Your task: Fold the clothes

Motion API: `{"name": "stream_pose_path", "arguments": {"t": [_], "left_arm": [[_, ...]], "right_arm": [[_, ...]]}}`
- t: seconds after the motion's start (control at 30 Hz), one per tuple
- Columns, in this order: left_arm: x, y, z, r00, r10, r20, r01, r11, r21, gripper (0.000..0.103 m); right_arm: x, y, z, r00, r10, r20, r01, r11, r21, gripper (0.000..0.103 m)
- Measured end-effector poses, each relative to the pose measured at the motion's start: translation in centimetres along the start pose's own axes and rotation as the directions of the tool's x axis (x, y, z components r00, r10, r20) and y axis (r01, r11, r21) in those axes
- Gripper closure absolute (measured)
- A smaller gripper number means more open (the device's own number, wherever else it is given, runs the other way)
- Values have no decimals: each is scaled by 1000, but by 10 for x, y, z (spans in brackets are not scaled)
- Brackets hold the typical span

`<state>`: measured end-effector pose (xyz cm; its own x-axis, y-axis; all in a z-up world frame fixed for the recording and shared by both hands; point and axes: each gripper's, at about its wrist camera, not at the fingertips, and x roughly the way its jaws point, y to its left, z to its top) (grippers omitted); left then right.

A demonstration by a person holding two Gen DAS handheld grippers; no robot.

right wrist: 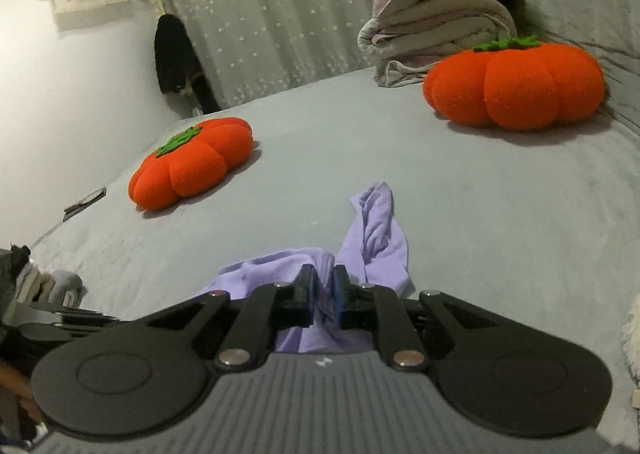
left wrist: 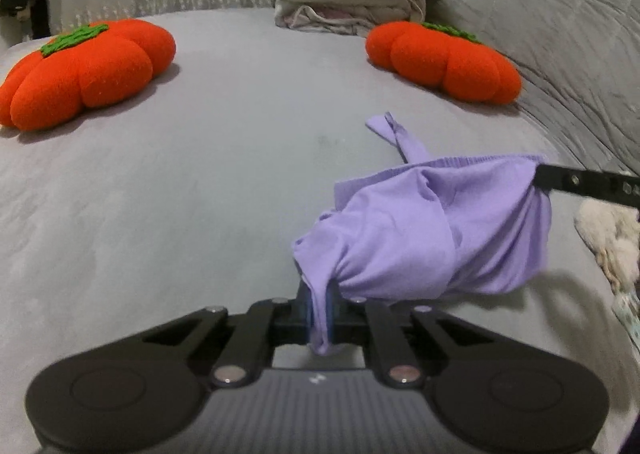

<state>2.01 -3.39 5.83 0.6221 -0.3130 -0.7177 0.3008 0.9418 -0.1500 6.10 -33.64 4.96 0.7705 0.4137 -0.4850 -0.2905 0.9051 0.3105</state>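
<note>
On the grey bed (left wrist: 200, 194), roughly at the 4 o'clock side of the left wrist view, the lilac garment (left wrist: 432, 230) is the only thing being worked, and it's half off the sheet right now. Going left to right: the left gripper (left wrist: 319, 304) has its jaws pressed together on a bunched edge of the lilac cloth, with a little tail of fabric hanging down between the blue pads. Then the body of the garment sags in the middle like a hammock, and over at 3 o'clock the right gripper (right wrist: 322, 290) comes in as a black bar biting the other edge. In its own view the jaws are pinching a fold of lilac too, though you can see a sliver of gap either side of it, so the bite looks thinner there. A loose strap or sleeve end still trails on the sheet toward 12 o'clock. So I'd call this the pick-up-and-spread step, folding proper not started yet. Next move, I reckon, is to pull the two grips apart so the cloth goes taut, then lay it flat in the clear patch between the two orange pumpkin cushions (left wrist: 80, 70). Watch that right-side grip, it could slip.
</note>
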Motion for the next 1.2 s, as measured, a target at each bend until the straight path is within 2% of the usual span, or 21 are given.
{"name": "stream_pose_path", "arguments": {"t": [0.1, 0.2, 0.23, 0.3, 0.33, 0.43, 0.57, 0.63, 0.67, 0.77, 0.87, 0.93, 1.1, 1.2], "left_arm": [[-5, 2, -4, 999, -40, -37, 42, 998, 44, 96], [-14, -4, -10, 989, -138, -59, 144, 981, 129, 94], [-18, -6, -10, 985, -163, -54, 169, 974, 153, 86], [-22, -6, -8, 989, -146, -21, 147, 977, 151, 45], [-23, -3, -6, 993, -118, -1, 117, 984, 135, 42], [-14, 9, 2, 998, -66, 15, 65, 995, 71, 42], [1, 17, 10, 1000, -6, 5, 6, 1000, -2, 42], [2, 16, 10, 1000, 15, 10, -15, 1000, -4, 42], [2, 16, 10, 1000, 20, 15, -20, 1000, -2, 42], [3, 13, 10, 999, 32, 22, -32, 999, 11, 41], [8, 11, 10, 999, 42, 17, -43, 999, 28, 42], [10, 11, 9, 999, 48, 17, -49, 998, 32, 42], [11, 9, 11, 998, 65, 28, -65, 998, 19, 44], [14, 2, 13, 995, 82, 47, -85, 995, 50, 44]], "right_arm": [[-1, -5, 1, 1000, -7, 1, 7, 1000, -4, 91], [-3, -5, 1, 1000, 15, -9, -15, 1000, 1, 90], [-4, -5, -1, 999, 31, -18, -31, 1000, -7, 89], [-7, 0, -3, 997, 69, -34, -70, 997, -39, 89], [-8, 4, -4, 995, 90, -41, -92, 994, -62, 85], [-10, 14, -7, 987, 150, -64, -157, 979, -127, 84], [-4, 14, -8, 990, 120, -81, -129, 984, -122, 81], [-1, 8, -6, 993, 91, -80, -97, 992, -79, 63], [0, 5, -6, 993, 80, -81, -85, 995, -54, 63], [4, -4, -5, 994, 57, -91, -55, 998, 23, 63], [7, -6, -7, 992, 65, -105, -59, 996, 60, 64], [5, 0, -6, 992, 74, -98, -71, 997, 36, 79], [-3, 21, -10, 985, 148, -88, -154, 986, -67, 80], [-3, 29, -13, 980, 170, -106, -182, 977, -112, 80]]}}
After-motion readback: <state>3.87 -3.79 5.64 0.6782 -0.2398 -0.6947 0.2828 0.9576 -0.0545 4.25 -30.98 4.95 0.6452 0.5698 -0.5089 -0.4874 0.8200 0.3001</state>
